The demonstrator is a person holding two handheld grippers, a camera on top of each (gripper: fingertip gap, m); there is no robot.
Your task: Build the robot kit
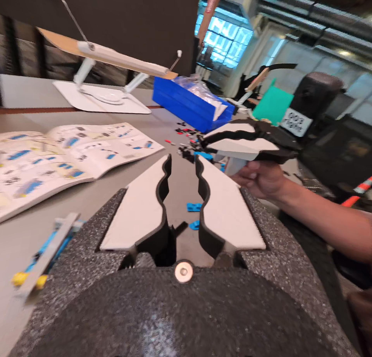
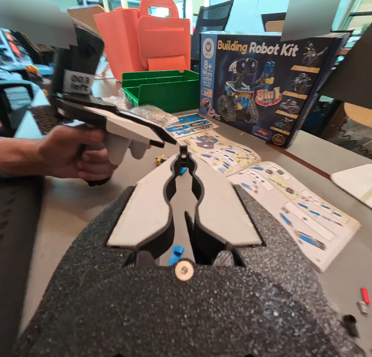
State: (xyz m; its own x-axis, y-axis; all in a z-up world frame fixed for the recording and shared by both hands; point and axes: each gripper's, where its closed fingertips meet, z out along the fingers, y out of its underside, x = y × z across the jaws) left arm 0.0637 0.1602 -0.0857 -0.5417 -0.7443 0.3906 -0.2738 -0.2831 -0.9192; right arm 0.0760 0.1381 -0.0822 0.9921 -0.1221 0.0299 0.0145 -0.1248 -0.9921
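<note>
Each camera sits at the back of its own hand-held gripper and looks forward along the two fingers, low and close over the grey surface (image 1: 24, 240).

The left wrist view looks past the left hand-held gripper (image 1: 183, 158) toward a white stand (image 1: 100, 98) and a blue bin (image 1: 189, 109) ahead, with the right hand-held gripper (image 1: 203, 141) just ahead to its right.

The right wrist view looks past the right hand-held gripper (image 2: 183, 157) toward a green bin (image 2: 165, 93) and a kit box (image 2: 261, 85) ahead, the left hand-held gripper (image 2: 167, 143) just ahead to its left.

Both views share the open instruction booklet (image 1: 66, 160) (image 2: 271, 202) and the surface between the fingertips.
</note>
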